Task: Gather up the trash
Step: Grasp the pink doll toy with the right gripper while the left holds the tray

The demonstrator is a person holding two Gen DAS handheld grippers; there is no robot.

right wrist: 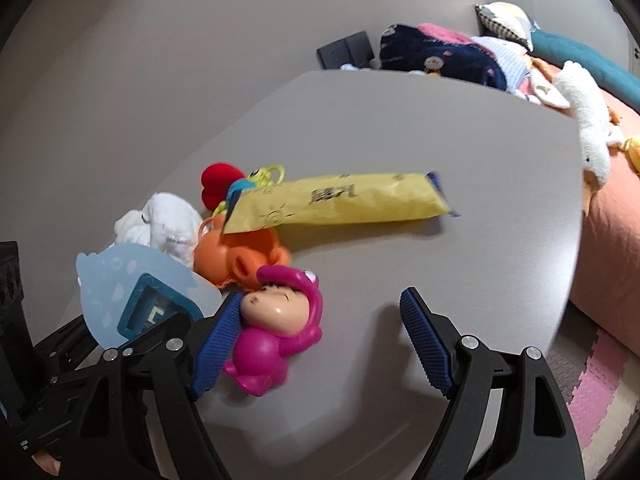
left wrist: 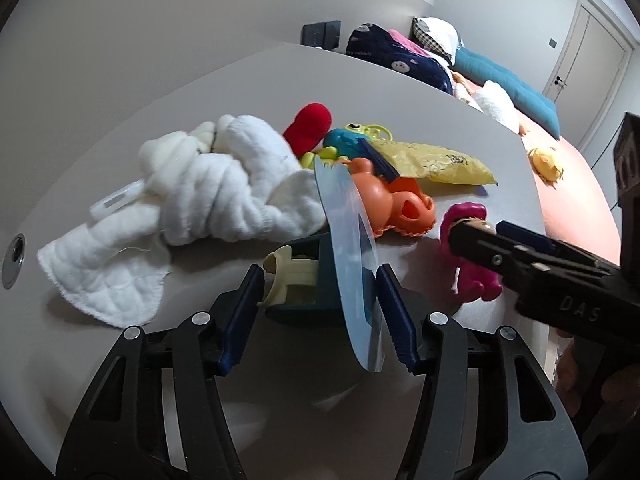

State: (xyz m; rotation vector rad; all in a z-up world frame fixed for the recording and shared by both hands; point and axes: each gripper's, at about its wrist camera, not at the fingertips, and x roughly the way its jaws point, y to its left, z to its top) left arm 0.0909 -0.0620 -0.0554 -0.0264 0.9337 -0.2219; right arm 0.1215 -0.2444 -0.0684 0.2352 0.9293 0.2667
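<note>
- Room: bed [right wrist: 608,216] with pink sheet runs past the table's right edge; teal cushion, dark clothes and a white plush lie on it. Door in the far corner. Foam mat on the floor.
- Table [right wrist: 400,128]: grey, matte, bare over its far half; clutter sits at the near-left part.
- White cloth [left wrist: 224,184]: bundled, towards the left edge.
- Wrapper [right wrist: 340,204]: yellow, flat, the likely trash. Long axis runs left-right across the table; its left end rests on the orange toy [right wrist: 236,260], its right end points to the bed edge.
- Key relation: the wrapper lies ahead of and beyond both claws, across their line of reach. Judgement: the right one is nearer, with open table in between.
- Right gripper [right wrist: 320,332]: jaws wide, nothing clamped; the pink figure [right wrist: 272,328] lies against its left pad.
- Left gripper [left wrist: 320,312]: half closed around a blue box [left wrist: 308,276] and a clear blue sheet [left wrist: 352,260]; the sheet touches the right pad, the left pad looks just clear. No firm grip seen.
</note>
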